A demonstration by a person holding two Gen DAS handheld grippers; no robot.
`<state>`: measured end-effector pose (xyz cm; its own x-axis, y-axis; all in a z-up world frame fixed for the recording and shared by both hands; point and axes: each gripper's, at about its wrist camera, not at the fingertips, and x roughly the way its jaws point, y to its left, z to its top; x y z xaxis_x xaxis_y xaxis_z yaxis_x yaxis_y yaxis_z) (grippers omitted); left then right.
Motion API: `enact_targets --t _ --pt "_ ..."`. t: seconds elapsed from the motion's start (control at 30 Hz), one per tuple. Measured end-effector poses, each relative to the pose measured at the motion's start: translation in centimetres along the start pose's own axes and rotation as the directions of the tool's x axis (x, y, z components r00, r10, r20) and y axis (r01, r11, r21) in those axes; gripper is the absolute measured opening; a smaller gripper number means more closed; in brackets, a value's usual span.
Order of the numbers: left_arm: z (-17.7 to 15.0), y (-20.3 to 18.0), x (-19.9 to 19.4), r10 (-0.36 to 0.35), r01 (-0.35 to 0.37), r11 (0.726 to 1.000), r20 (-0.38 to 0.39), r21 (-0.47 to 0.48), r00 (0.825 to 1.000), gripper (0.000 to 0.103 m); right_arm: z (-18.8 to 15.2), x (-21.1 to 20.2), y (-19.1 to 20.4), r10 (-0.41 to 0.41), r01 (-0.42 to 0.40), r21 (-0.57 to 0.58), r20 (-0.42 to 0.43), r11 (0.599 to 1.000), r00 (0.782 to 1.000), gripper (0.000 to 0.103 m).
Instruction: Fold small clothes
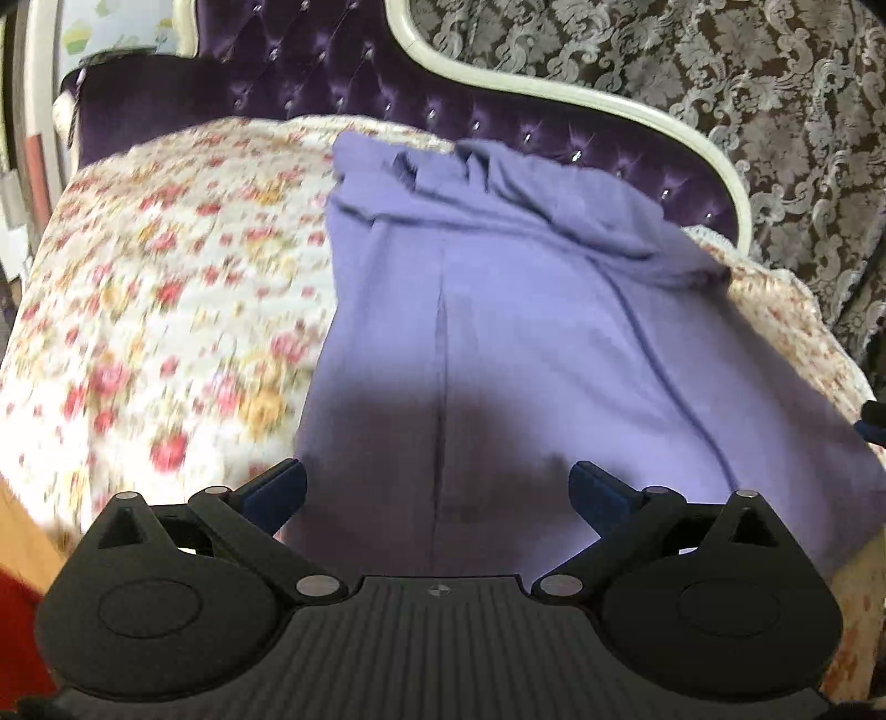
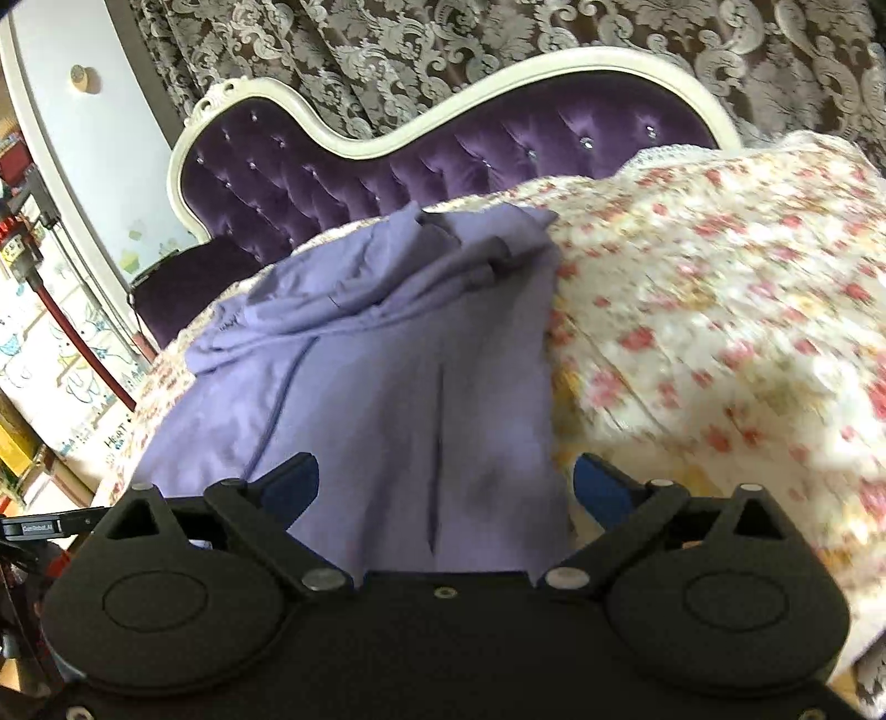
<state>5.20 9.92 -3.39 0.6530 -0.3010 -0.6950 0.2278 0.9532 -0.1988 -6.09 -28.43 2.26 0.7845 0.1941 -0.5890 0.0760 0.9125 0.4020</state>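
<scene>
Your only legible writing: "HEART" on the printed panel point(image 2: 83, 387) at the far left of the right view; the small label on the black bar below it is too blurred. Damask curtain point(image 2: 443, 50) behind, purple tufted headboard point(image 1: 343, 72) with white frame, floral bedspread point(image 1: 166, 288) covering the bed. Lavender garment point(image 1: 498, 310) lies spread on the bedspread, bunched at its far end. Your left gripper point(image 1: 437, 487) and right gripper point(image 2: 446, 482) both gape wide, holding nothing, just over the garment's near edge.

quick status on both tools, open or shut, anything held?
Left tool: open, holding nothing; the lavender purple fabric garment lies below, between its fingers.
Right tool: open, holding nothing, above the same garment's edge.
</scene>
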Motion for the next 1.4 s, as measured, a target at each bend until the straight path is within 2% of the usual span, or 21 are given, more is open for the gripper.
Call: enact_targets --t 0.17,0.23,0.37,0.57,0.73,0.87,0.97,1.07,1.13,1.17,1.23,1.27,1.3,1.33,1.4 --pt "-1.7 0.7 0.0 0.008 -0.009 1.0 -0.027 -0.026 1.0 0.103 -1.0 -1.0 -0.3 0.022 -0.022 0.004 0.012 1.0 1.0 0.099" --pt "-2.1 0.6 -0.1 0.003 -0.004 0.999 -0.031 -0.035 1.0 0.103 -1.1 -0.9 -0.2 0.049 -0.049 0.01 -0.004 0.999 0.999 0.1" --pt "-2.5 0.5 0.2 -0.005 0.003 0.999 -0.044 -0.045 0.999 0.103 -1.7 -0.8 0.3 0.045 -0.045 -0.01 -0.021 0.999 0.999 0.101" --pt "-3.1 0.4 0.2 -0.004 0.001 0.998 -0.047 -0.057 0.999 0.102 -2.0 -0.5 0.4 0.084 -0.083 0.032 -0.045 0.996 0.995 0.102" --pt "-3.3 0.8 -0.9 0.066 -0.065 0.993 -0.001 -0.096 0.998 0.102 -2.3 -0.1 0.8 0.111 -0.108 0.049 -0.066 0.993 0.992 0.102" --pt "-3.1 2.2 0.0 0.042 -0.049 0.987 -0.055 -0.151 0.998 0.102 -2.5 0.6 0.8 0.144 -0.138 0.065 -0.084 0.988 0.986 0.102" --pt "-2.7 2.2 0.6 0.028 -0.039 0.991 -0.092 -0.124 0.995 0.102 -2.6 0.9 0.9 0.157 -0.151 0.071 -0.088 0.986 0.984 0.103" --pt "-2.5 2.7 0.5 -0.01 -0.005 0.989 -0.102 -0.148 0.995 0.094 -2.7 1.0 1.2 0.155 -0.151 0.051 -0.096 0.987 0.983 0.103" --pt "-2.4 2.9 0.1 -0.051 0.035 0.985 -0.091 -0.168 0.995 0.074 -2.7 0.9 1.2 0.159 -0.155 0.04 -0.105 0.987 0.982 0.102" --pt "-2.4 3.0 0.0 -0.072 0.055 0.982 -0.089 -0.18 0.993 0.067 -2.7 0.9 1.2 0.155 -0.152 0.034 -0.109 0.988 0.982 0.098" --pt "-2.4 3.2 -0.2 -0.104 0.084 0.976 -0.093 -0.203 0.99 0.05 -2.7 0.9 1.3 0.123 -0.122 0.019 -0.123 0.992 0.985 0.078" --pt "-2.4 3.3 -0.3 -0.114 0.093 0.973 -0.092 -0.21 0.989 0.046 -2.7 0.8 1.3 0.092 -0.092 0.004 -0.127 0.996 0.988 0.059" --pt "-2.5 3.4 -0.5 -0.124 0.103 0.97 -0.085 -0.221 0.989 0.03 -2.7 0.7 1.2 0.068 -0.068 -0.002 -0.125 0.998 0.99 0.035" --pt "-2.5 3.6 -0.6 -0.157 0.135 0.961 -0.073 -0.243 0.985 0.019 -2.7 0.6 0.9 0.045 -0.045 0.004 -0.12 0.999 0.992 0.025" --pt "-2.6 3.8 -0.9 -0.168 0.147 0.951 -0.056 -0.273 0.984 0.016 -2.8 0.2 0.1 0.062 -0.058 0.042 -0.106 0.997 0.992 0.024"
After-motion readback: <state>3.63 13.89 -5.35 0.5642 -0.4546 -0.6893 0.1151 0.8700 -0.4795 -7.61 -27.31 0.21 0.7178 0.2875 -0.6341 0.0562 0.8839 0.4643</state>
